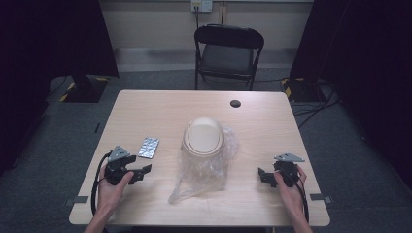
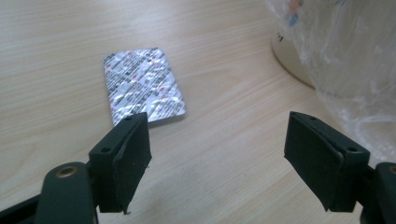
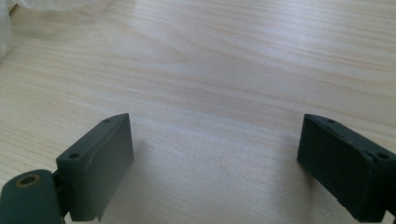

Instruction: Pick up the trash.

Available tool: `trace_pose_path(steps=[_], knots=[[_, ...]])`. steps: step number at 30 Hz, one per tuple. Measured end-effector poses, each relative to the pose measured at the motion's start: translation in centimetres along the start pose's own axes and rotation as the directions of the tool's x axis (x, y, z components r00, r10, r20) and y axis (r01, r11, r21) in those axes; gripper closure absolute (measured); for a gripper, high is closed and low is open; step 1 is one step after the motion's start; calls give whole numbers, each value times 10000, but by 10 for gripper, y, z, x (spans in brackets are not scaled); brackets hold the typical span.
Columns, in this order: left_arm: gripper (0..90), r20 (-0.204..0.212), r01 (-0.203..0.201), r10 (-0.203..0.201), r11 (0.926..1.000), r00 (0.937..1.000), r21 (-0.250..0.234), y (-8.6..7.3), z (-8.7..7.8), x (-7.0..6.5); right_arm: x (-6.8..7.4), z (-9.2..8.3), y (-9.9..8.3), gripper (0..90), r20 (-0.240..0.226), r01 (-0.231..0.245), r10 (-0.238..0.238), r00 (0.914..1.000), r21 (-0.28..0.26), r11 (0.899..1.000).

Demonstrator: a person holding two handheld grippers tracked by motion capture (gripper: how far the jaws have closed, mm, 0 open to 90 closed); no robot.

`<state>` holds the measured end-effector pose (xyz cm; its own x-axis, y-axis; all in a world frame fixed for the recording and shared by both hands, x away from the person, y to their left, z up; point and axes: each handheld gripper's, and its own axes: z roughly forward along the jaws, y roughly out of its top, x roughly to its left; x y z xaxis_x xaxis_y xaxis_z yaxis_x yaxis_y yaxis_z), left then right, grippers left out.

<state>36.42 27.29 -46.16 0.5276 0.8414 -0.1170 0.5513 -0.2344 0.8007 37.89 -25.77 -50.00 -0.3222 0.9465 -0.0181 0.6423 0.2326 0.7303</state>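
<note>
A silver foil blister pack (image 1: 148, 147) lies flat on the wooden table (image 1: 145, 111), left of centre. In the left gripper view the blister pack (image 2: 142, 85) sits just beyond the left jaw. A beige domed lidded container (image 1: 202, 136) stands mid-table inside a clear plastic bag (image 1: 201, 172); the bag (image 2: 345, 60) and the container's base (image 2: 289, 60) show at that view's right. My left gripper (image 1: 141, 173) rests open near the front left, empty. My right gripper (image 1: 264, 175) rests open at the front right, and between its jaws lies bare table (image 3: 215, 116).
A black folding chair (image 1: 228, 53) stands behind the table's far edge. A dark round cable hole (image 1: 235, 103) is near the table's back edge. Black stands and cables sit on the grey floor at both sides. A corner of the plastic bag (image 3: 5, 32) shows at the right gripper view's left edge.
</note>
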Motion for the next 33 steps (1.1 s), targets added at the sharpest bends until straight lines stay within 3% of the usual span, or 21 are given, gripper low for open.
trace_pose_path(steps=[5,7,8,14,21,22,27,28,33], knots=[[227,-42,-395,396,9991,9992,155,10,3,-9,0,0,0,97,7,-13,13,10000,7,10000],[227,201,-377,376,9993,9991,80,14,5,-13,0,0,0,97,8,-18,18,10000,9,10000],[226,308,-619,613,9979,9976,188,19,8,-18,0,0,0,97,1,-3,3,10000,-2,10000],[226,679,-762,765,9971,9948,-57,34,11,-29,0,0,0,97,8,-6,6,10000,6,10000],[216,971,-569,571,9984,9936,-46,49,14,-35,0,0,0,97,8,-10,10,10000,7,10000],[204,1212,-541,539,9985,9912,-19,55,15,-37,0,0,0,97,7,-10,10,10000,7,10000],[169,1639,-706,713,9975,9839,-100,67,16,-43,0,0,0,97,4,-8,8,10000,5,10000],[163,1646,-938,951,9955,9818,-156,75,15,-46,0,0,0,97,-1,-8,8,10000,8,10000],[172,1988,-754,862,9953,9763,-611,90,11,-52,0,0,0,97,7,-10,10,10000,8,10000]])
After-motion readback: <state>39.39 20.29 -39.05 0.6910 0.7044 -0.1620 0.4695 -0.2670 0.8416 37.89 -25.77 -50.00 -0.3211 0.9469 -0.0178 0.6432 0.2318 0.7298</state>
